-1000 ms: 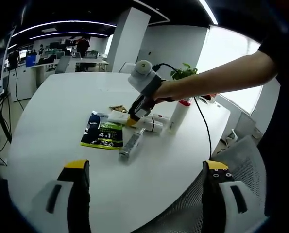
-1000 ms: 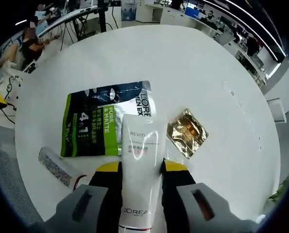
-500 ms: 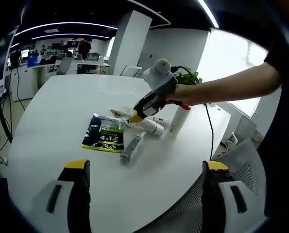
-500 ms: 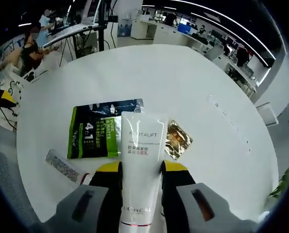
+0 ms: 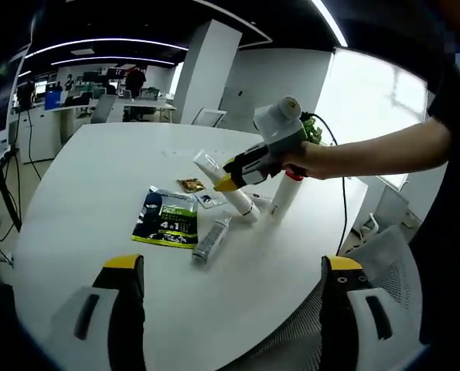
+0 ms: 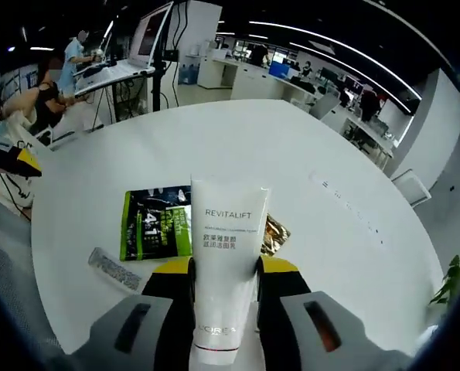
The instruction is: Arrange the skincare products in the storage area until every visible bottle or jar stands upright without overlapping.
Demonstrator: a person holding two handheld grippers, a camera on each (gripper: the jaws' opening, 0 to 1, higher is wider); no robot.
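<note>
One item stands upright so far, by my judgement: a tall white bottle with a red cap (image 5: 284, 193) on the round white worktop (image 5: 83, 178), seen in the left gripper view at about two o'clock from the middle.

Going left to right in that view: a flat dark sachet with a bright green panel (image 5: 166, 217) lies at the centre. Just beside it at four o'clock lies a slim grey tube (image 5: 210, 239). At twelve o'clock from the sachet sits a small gold foil packet (image 5: 189, 185). Another white tube (image 5: 243, 206) lies near the upright bottle.

The left hand-held gripper (image 5: 226, 305) hangs low, jaws spread wide with nothing between them.

The right hand-held gripper (image 5: 231, 179) is lifted above the worktop, pinching a white plastic tube printed REVITALIFT (image 6: 225, 247). In the right gripper view this tube rises between the yellow-tipped jaws toward twelve o'clock, clear of the surface.

Most of the work seems left: the held tube needs setting on its cap, the grey tube and the other white one need standing, and the flat packets remain lying down.
</note>
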